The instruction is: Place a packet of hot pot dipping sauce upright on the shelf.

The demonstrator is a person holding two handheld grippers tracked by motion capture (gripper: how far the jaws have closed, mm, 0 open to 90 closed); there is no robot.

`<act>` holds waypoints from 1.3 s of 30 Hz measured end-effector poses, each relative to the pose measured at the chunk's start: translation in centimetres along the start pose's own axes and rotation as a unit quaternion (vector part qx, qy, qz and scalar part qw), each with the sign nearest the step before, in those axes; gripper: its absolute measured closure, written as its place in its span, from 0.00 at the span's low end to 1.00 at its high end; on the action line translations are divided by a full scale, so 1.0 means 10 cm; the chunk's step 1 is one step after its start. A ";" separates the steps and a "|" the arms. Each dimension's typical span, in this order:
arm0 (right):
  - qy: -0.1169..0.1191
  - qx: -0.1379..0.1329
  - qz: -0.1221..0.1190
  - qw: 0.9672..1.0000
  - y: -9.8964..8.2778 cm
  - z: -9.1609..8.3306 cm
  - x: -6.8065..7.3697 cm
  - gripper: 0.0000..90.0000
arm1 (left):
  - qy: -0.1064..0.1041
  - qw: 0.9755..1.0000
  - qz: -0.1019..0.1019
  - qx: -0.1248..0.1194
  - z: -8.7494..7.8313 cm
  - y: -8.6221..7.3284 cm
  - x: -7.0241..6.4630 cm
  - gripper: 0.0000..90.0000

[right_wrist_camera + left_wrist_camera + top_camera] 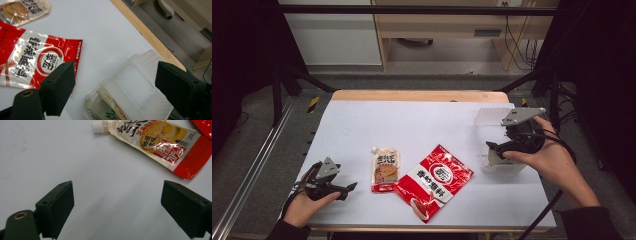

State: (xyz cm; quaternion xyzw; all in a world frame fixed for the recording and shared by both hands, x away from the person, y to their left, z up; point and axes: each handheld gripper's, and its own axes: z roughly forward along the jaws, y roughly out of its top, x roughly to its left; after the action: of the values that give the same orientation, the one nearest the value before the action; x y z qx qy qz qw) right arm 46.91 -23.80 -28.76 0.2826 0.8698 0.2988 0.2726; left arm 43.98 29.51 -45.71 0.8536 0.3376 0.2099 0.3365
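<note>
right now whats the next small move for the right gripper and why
Probably swing the right gripper, open with nothing between its jaws, over to the red packet. A packet already sits in the clear container, while the red one and the spouted pouch lie loose on the table.

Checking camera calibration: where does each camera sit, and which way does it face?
High view: above the person's side, looking forward and down on the white table; both forearms, the left gripper and the right gripper show.
Left gripper view: on the left gripper, looking down past its open black jaws at the white-capped beige and red spout pouch.
Right gripper view: on the right gripper, jaws open above the clear plastic container.
Shared: the right gripper view and high view both show the red and white snack bag.
</note>
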 end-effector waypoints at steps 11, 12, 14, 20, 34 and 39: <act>-0.021 -0.029 -0.017 0.999 0.38 -0.01 0.44 0.16 | 0.000 1.000 0.004 0.003 0.01 0.00 -0.02 0.13; -0.023 -0.031 -0.021 0.999 0.41 0.00 0.50 0.16 | 0.000 1.000 0.004 0.003 0.01 0.00 -0.02 0.13; -0.020 -0.035 -0.027 0.999 0.45 0.02 0.58 0.17 | 0.000 1.000 0.006 0.004 0.01 0.01 -0.02 0.13; -0.003 -0.047 -0.039 0.998 0.50 0.12 0.85 0.18 | -0.001 1.000 0.008 0.004 0.01 0.01 -0.04 0.12; 0.015 -0.061 -0.079 0.995 0.50 0.38 1.37 0.31 | -0.001 1.000 0.012 0.006 0.03 0.02 -0.06 0.12; 0.022 -0.071 -0.070 0.995 0.47 0.47 1.50 0.34 | -0.003 1.000 0.013 0.006 0.04 0.03 -0.08 0.12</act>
State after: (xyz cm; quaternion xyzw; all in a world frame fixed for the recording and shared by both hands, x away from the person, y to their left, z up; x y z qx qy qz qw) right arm 41.06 -9.15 -33.36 0.1945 0.8698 0.3459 0.2932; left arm 43.81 28.65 -45.89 0.8605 0.3267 0.2097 0.3299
